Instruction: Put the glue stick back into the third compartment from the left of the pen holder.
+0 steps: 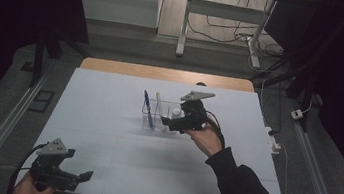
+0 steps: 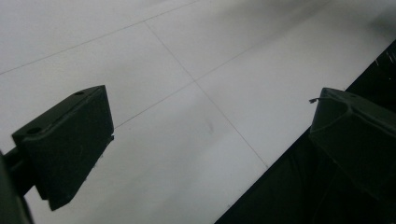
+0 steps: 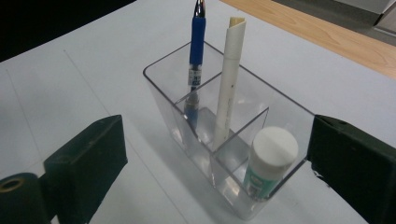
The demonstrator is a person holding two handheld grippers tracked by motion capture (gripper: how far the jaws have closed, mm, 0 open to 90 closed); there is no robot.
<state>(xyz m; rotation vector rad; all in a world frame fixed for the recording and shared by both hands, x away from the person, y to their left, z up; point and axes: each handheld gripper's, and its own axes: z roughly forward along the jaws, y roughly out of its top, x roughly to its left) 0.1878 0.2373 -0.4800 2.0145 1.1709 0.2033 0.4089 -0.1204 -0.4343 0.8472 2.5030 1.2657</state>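
A clear plastic organizer [image 1: 159, 121] [image 3: 163, 100] with compartments stands at the middle of the white table. A blue pen [image 1: 146, 102] [image 3: 196, 42] and a white marker [image 1: 158, 102] [image 3: 230, 74] stand upright in it, each in a different compartment. A small white-capped bottle [image 1: 176, 112] [image 3: 271, 156] sits in the end compartment. My right gripper [image 1: 170, 122] [image 3: 219, 156] is open just in front of the organizer, its jaws spread wider than the box and pressing on nothing. My left gripper [image 1: 80, 175] [image 2: 210, 135] is open over the table's near left edge, with nothing between its jaws.
The white table sheet [image 1: 102, 113] ends in a wooden strip [image 1: 163, 73] at the back. Metal rails [image 1: 5, 120] run along both sides on the floor. A desk frame with cables [image 1: 219, 27] stands beyond. A cable and plug [image 1: 275, 143] lie off the right edge.
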